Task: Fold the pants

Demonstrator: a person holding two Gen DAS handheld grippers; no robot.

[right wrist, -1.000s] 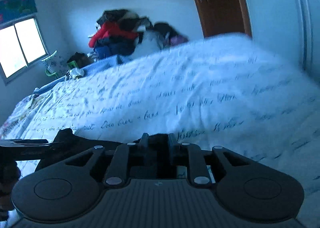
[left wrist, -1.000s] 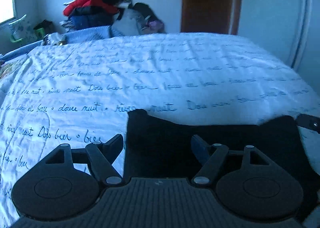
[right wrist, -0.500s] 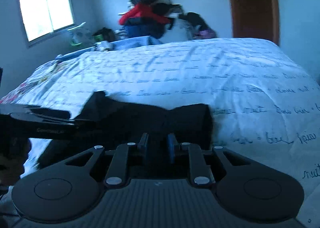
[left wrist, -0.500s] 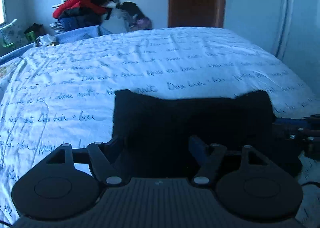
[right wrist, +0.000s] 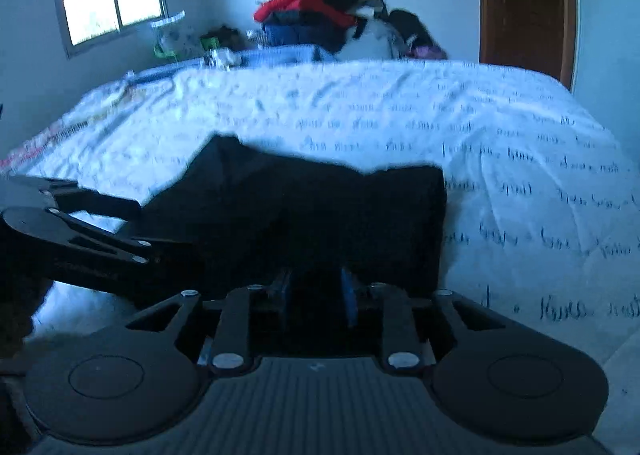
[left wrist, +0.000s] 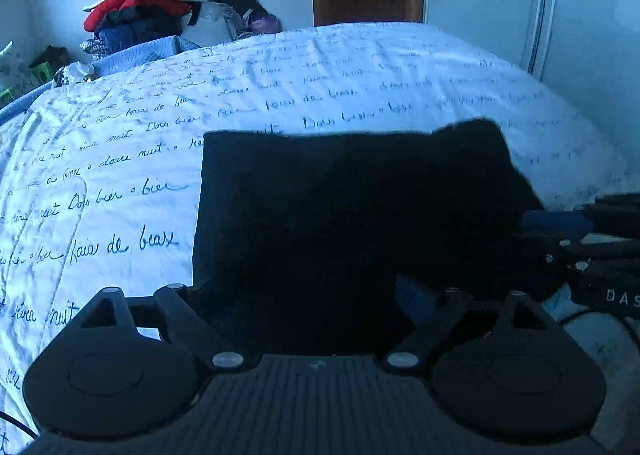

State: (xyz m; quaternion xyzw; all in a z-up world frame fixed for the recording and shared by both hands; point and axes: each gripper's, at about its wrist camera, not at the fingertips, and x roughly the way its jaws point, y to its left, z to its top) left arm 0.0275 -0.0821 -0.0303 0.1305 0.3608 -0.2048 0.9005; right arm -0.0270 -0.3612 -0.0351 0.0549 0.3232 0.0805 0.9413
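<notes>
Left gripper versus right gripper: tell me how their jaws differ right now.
The left gripper has its jaws spread wide, the black pants lying between them; the right gripper has its jaws drawn close together, pinching a fold of the pants. The left gripper sits near the pants' left edge, the right gripper toward their right edge. Both point across the bed.

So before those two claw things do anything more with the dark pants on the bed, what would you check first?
1. Right gripper fingers closed on the pants: ok, fingers close together in the cloth.
2. Left gripper holding cloth: not ok, fingers spread apart.
3. Pants folded flat: cannot tell, too dark for creases.
4. Far corners even: not ok, one corner pokes up.
5. Room on the bedspread ahead: ok.
</notes>
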